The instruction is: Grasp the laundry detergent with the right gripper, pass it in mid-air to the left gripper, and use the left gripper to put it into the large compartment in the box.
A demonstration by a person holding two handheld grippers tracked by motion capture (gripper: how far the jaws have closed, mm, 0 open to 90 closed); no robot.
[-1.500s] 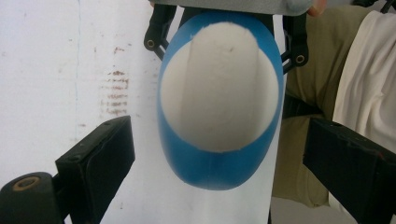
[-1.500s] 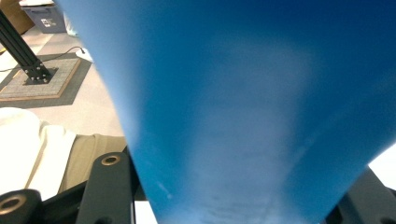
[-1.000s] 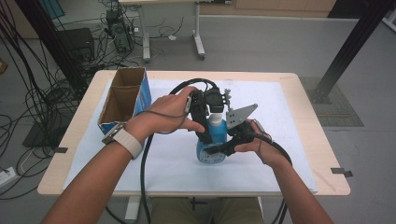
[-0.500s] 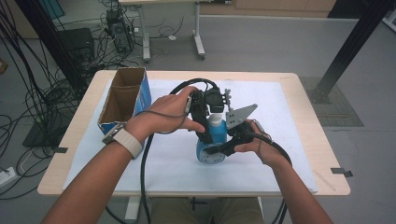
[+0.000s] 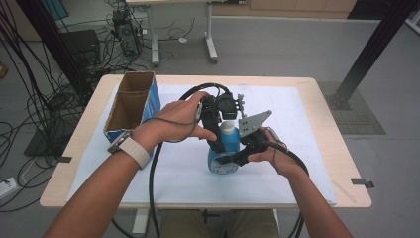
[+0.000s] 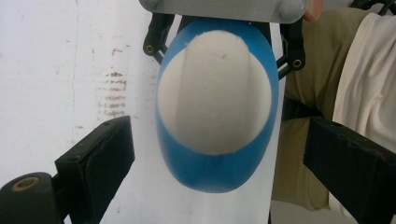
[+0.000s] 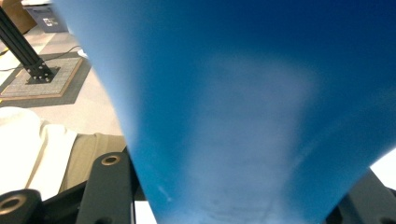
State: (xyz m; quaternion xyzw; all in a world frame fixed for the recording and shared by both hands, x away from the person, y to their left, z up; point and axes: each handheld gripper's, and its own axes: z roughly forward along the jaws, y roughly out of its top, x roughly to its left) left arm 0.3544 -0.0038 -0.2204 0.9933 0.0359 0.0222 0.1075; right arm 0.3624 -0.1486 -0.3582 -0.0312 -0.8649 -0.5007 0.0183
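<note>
Blue bottle (image 5: 225, 158) upright on table (image 5: 322, 148), pinched low by right gripper (image 5: 236, 157); left gripper (image 6: 215, 163) spread above white cap (image 6: 215, 98), uncapping apparently not yet begun.

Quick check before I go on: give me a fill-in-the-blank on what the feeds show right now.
1. The bottle between the two tools is ____ in colour.
2. The left tool has its jaws ____, with gaps either side of the bottle's cap.
3. The open cardboard box stands at the table's ____ side.

Missing: blue; open; left
</note>
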